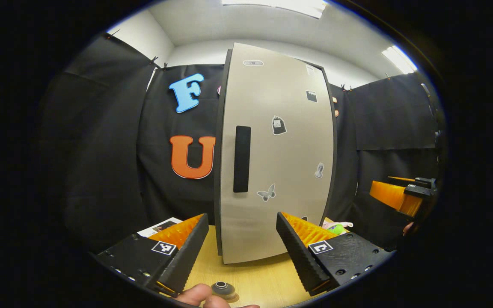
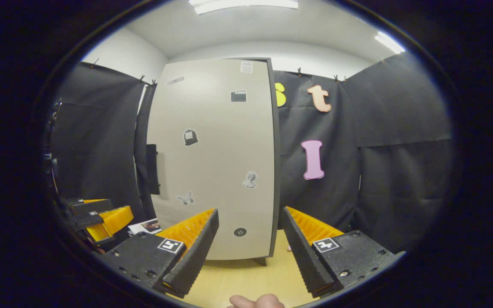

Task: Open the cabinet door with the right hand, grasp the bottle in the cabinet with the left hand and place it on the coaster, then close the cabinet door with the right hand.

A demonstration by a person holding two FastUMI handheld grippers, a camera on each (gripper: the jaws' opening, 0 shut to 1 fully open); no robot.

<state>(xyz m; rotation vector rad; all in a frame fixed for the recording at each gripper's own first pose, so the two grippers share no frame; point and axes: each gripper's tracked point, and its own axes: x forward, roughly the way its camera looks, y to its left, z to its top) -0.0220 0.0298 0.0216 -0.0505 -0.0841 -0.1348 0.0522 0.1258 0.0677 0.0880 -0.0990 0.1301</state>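
In the left gripper view, the cabinet door [image 1: 276,158] is seen shut and upright, its long axis vertical, with the dark handle [image 1: 242,159] near its left edge. The left gripper [image 1: 242,252] is held level before it, fingers spread apart, over the wooden table [image 1: 255,278]. The right gripper [image 1: 405,194] is seen far right.

In the right gripper view, the door [image 2: 216,158] stands upright ahead; the right gripper [image 2: 250,252] is held wide apart, gripping nothing.

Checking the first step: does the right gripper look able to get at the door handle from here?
Probably yes. The right gripper is open and faces the shut cabinet door, with nothing between them. The handle sits at the door's left edge, so the gripper would need to shift left.
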